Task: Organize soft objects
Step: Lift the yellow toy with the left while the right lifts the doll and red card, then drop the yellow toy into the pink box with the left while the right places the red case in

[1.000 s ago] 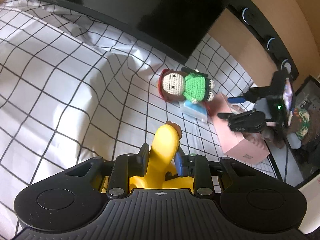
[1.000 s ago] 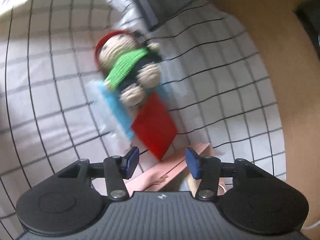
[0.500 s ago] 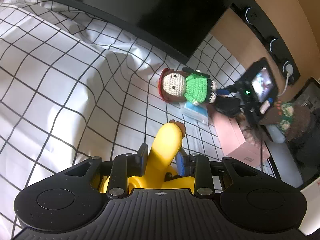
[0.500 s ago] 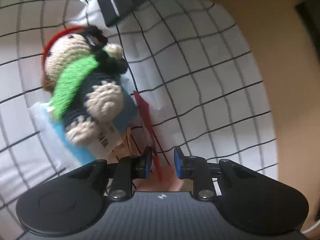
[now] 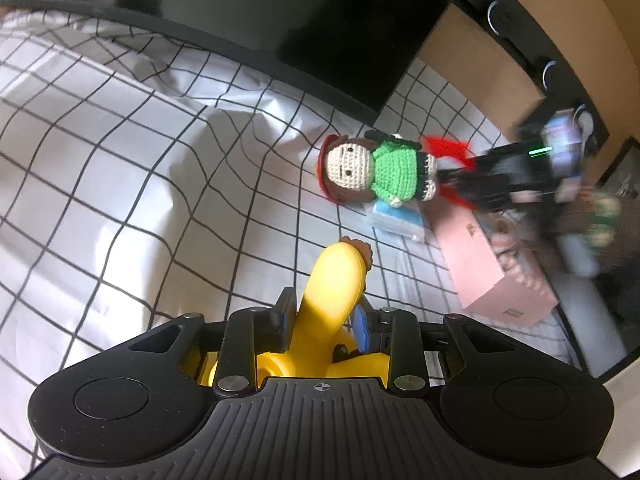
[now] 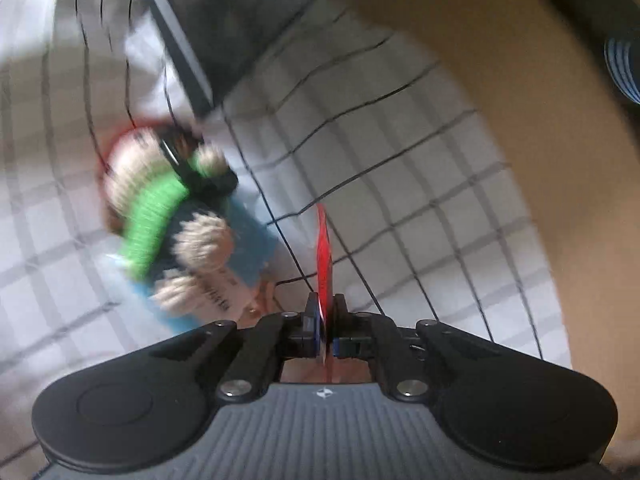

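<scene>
The left hand-held gripper (image 5: pixel 322 322) is clamped on the neck of a yellow soft toy (image 5: pixel 334 292), whose brown-tipped end sticks up past the blue pads above a bed (image 5: pixel 120 200) covered in a white sheet with a black grid.

Toward the bed's far edge, by the dark headboard (image 5: pixel 280 20), a crocheted doll (image 5: pixel 372 170) in a green top lies with its body resting on a blue packet (image 5: pixel 396 220). Just beside the packet, at the bed's right edge, stands a pink box (image 5: pixel 492 276).

The right hand-held gripper (image 6: pixel 326 330) has just been closing, and its jaws are now pressed together on a thin red sheet (image 6: pixel 323 256), which stands edge-on between the pads and points away over the grid sheet. The doll lies blurred to its left. In the left wrist view that gripper is a dark blur just right of the doll's feet.
</scene>
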`<state>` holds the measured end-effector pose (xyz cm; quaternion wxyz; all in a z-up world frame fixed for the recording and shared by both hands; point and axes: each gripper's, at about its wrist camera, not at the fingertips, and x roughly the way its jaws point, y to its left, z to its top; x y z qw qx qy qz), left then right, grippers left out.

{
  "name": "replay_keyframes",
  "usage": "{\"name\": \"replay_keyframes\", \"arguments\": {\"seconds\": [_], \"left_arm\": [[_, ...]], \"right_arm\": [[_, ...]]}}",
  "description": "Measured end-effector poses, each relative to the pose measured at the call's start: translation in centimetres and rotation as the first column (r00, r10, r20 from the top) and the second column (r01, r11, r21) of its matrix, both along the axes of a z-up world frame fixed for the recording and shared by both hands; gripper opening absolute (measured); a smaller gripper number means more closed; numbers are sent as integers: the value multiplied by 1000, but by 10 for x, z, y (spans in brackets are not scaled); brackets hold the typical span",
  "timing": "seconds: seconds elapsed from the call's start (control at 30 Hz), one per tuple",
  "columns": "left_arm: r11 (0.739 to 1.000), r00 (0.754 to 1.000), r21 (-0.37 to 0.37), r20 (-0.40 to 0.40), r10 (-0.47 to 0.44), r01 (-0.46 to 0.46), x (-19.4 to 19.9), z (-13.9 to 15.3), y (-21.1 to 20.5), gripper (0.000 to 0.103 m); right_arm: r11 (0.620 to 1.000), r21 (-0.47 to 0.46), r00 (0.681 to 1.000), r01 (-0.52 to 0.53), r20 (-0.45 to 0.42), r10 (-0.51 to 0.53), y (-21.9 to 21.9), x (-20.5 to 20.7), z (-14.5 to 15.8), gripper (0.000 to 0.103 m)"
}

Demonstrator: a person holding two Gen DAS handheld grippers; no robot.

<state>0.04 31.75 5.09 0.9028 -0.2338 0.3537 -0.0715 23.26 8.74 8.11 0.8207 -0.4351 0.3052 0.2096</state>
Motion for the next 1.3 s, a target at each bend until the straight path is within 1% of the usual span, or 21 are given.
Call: {"name": "replay_keyframes", "arguments": {"seconds": [0.1, 0.17, 0.23, 0.33, 0.4, 0.47, 0.53, 0.6, 0.67, 0.73, 0.8, 0.87, 0.93, 0.97, 1.03, 1.07, 1.1, 1.13, 1.17, 1.2, 1.3], "left_arm": [[995, 1000, 97, 14, -9, 8, 1, 5, -10, 27], [983, 999, 182, 19, -29, 25, -2, 10, -21, 24], [965, 997, 255, 26, -72, 64, -7, 16, -33, 20], [941, 992, 320, 22, -121, 108, -17, 25, -49, 18], [935, 986, 323, 28, -166, 148, -25, 38, -61, 18], [933, 976, 304, 38, -215, 194, -28, 53, -73, 18], [930, 961, 272, 57, -270, 245, -26, 72, -86, 18], [915, 941, 280, 89, -326, 290, -17, 95, -102, 18], [903, 926, 294, 115, -359, 313, -2, 118, -120, 18], [892, 905, 299, 158, -396, 338, 17, 143, -138, 18], [883, 879, 300, 206, -430, 362, 38, 166, -159, 18], [889, 865, 274, 250, -435, 368, 61, 187, -181, 18], [899, 861, 237, 278, -427, 369, 92, 197, -196, 19], [899, 861, 225, 274, -428, 375, 105, 196, -202, 19], [900, 875, 211, 231, -426, 382, 138, 179, -217, 21], [902, 889, 198, 187, -419, 383, 154, 163, -223, 21], [908, 905, 176, 134, -404, 380, 167, 146, -228, 25], [913, 914, 154, 96, -394, 378, 174, 129, -231, 26], [915, 919, 140, 59, -389, 378, 179, 111, -234, 26], [914, 920, 144, 39, -389, 380, 180, 97, -236, 26], [908, 923, 185, 5, -384, 376, 169, 65, -235, 26]], "right_arm": [[993, 121, 1000, 15, -9, -14, -23, -42, 38, 5], [981, 189, 999, 29, -39, -22, -38, -70, 55, 5], [970, 240, 997, 37, -71, -21, -51, -98, 64, 5], [952, 295, 990, 87, -128, -51, -77, -144, 63, 5], [933, 325, 979, 157, -179, -102, -96, -173, 61, 5], [916, 337, 966, 217, -207, -153, -119, -186, 48, 5], [891, 356, 949, 282, -238, -206, -145, -201, 41, 5], [861, 379, 934, 339, -244, -260, -168, -215, 36, 5], [831, 403, 921, 384, -231, -313, -188, -229, 33, 5], [777, 448, 896, 443, -234, -376, -213, -238, 33, 5], [742, 485, 886, 463, -223, -407, -232, -246, 34, 5], [720, 504, 876, 477, -202, -439, -244, -250, 34, 5], [684, 532, 859, 499, -198, -472, -260, -255, 36, 5], [674, 540, 855, 503, -196, -481, -265, -255, 37, 5], [663, 550, 849, 507, -187, -494, -276, -257, 38, 5], [660, 553, 847, 509, -186, -498, -280, -259, 37, 5], [655, 555, 844, 513, -186, -503, -284, -261, 36, 5], [652, 556, 841, 516, -185, -508, -286, -263, 36, 5], [648, 556, 838, 520, -186, -513, -289, -266, 34, 5], [644, 555, 834, 526, -189, -518, -292, -268, 33, 5], [633, 549, 821, 546, -197, -536, -299, -271, 27, 5]]}}
